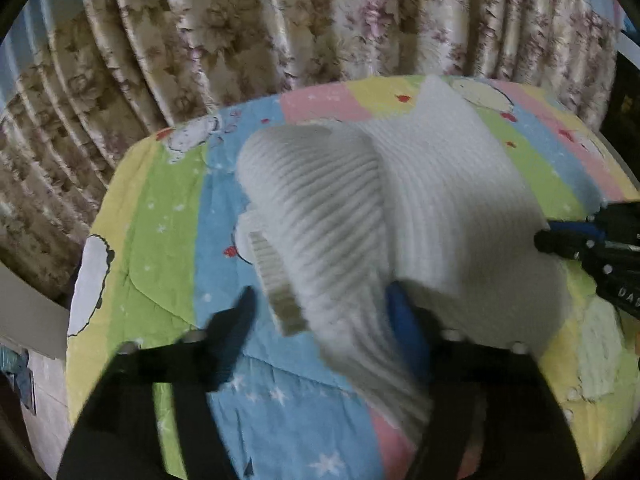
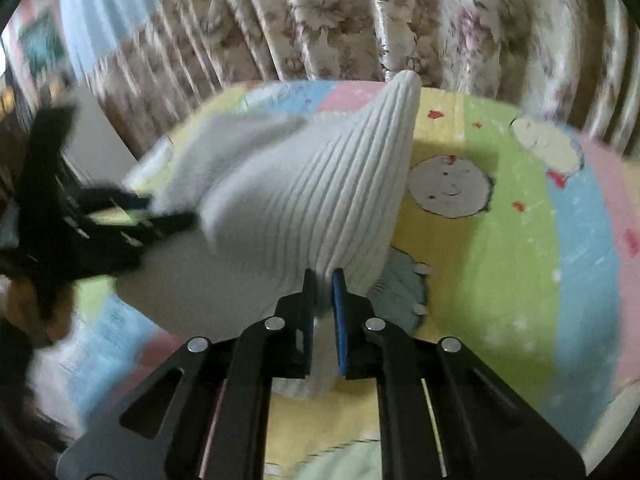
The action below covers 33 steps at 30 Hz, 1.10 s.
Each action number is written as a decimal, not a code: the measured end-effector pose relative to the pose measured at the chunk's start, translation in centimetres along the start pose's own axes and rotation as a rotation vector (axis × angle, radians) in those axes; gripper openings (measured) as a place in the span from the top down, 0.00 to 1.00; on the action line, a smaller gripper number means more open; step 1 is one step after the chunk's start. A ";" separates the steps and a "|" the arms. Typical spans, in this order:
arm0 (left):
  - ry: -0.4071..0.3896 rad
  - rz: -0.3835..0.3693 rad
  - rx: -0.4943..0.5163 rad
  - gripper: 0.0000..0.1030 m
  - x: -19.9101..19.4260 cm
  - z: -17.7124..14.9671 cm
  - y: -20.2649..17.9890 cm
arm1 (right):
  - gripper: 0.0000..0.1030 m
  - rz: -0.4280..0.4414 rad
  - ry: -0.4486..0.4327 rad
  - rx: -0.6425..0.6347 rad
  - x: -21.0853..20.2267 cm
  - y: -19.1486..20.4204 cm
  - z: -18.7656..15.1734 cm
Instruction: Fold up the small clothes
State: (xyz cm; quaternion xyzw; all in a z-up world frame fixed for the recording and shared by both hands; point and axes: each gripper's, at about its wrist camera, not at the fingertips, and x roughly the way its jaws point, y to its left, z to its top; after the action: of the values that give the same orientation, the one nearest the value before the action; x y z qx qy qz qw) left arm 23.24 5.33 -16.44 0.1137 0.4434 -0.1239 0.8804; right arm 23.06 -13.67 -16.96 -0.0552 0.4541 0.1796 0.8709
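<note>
Over striped bedding [image 2: 520, 220], right fingers [image 2: 324, 280] pinch the white knit garment [image 2: 304, 200]; left fingers [image 1: 320, 308] spread wide.

My white ribbed knit garment [image 1: 420, 200] lies on a quilt [image 1: 168, 216] striped yellow, green, blue and pink with cartoon faces; beige floral curtains [image 1: 280, 20] fill the frame's top.

Dim, soft indoor light; motion blur throughout, fisheye bending at edges
</note>
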 end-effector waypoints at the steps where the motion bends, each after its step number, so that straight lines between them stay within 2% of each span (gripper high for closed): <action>1: 0.002 -0.008 -0.026 0.23 0.3 0.0 0.4 | 0.91 -0.013 0.008 0.000 0.9 -0.3 -0.2; 4: 0.006 -0.002 -0.058 0.15 0.5 0.3 0.9 | 0.89 0.006 0.009 0.029 2.4 -1.2 -0.6; 8: 0.012 0.018 -0.053 0.15 -0.3 0.7 0.6 | 0.84 0.004 -0.004 0.010 1.8 -1.1 -0.7; 11: 0.010 0.037 -0.040 0.13 -1.2 0.9 0.3 | 0.72 0.013 -0.021 0.031 0.8 -1.3 -0.5; 14: 0.012 0.053 -0.045 0.09 -2.2 0.8 0.3 | 0.54 0.039 -0.050 0.053 -0.7 -1.4 -0.2; 16: 0.017 0.064 -0.057 0.07 -2.7 0.7 0.5 | 0.31 0.051 -0.086 0.067 -2.0 -1.5 0.0; 21: 0.047 0.033 -0.119 0.03 -3.6 0.7 0.6 | 0.09 0.099 -0.162 0.132 -4.0 -2.2 0.8; 24: 0.050 0.053 -0.119 0.03 -3.8 0.8 0.2 | 0.03 0.136 -0.182 0.202 -4.2 -3.1 1.5; 27: 0.056 0.055 -0.121 0.03 -3.9 0.8 0.0 | 0.03 0.132 -0.189 0.243 -3.8 -3.8 2.1; 33: 0.057 0.060 -0.122 0.03 -4.3 0.9 -0.2 | 0.03 0.133 -0.182 0.247 -3.2 -3.8 2.4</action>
State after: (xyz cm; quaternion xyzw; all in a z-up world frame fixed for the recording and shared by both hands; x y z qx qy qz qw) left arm 21.39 5.33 -12.49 0.0764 0.4714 -0.0667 0.8760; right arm 24.58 -17.42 -13.21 0.0988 0.3944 0.1840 0.8949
